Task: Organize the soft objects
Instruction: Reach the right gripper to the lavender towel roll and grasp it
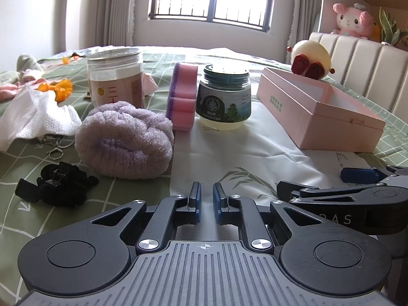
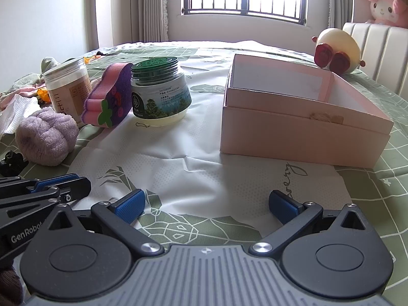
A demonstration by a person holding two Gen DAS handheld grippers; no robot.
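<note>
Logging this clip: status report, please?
Left gripper nearly shut, empty; right gripper open, empty. Purple towel and sponge outside pink box. Jar beside sponge.

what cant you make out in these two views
- Pink box interior: left wrist view, hidden by its near wall; right wrist view shows only the far part.
- Jar label text: too small in both views.
- Black item: right wrist view, cut by the left edge.
- Sponge face: left wrist view, edge-on.
</note>
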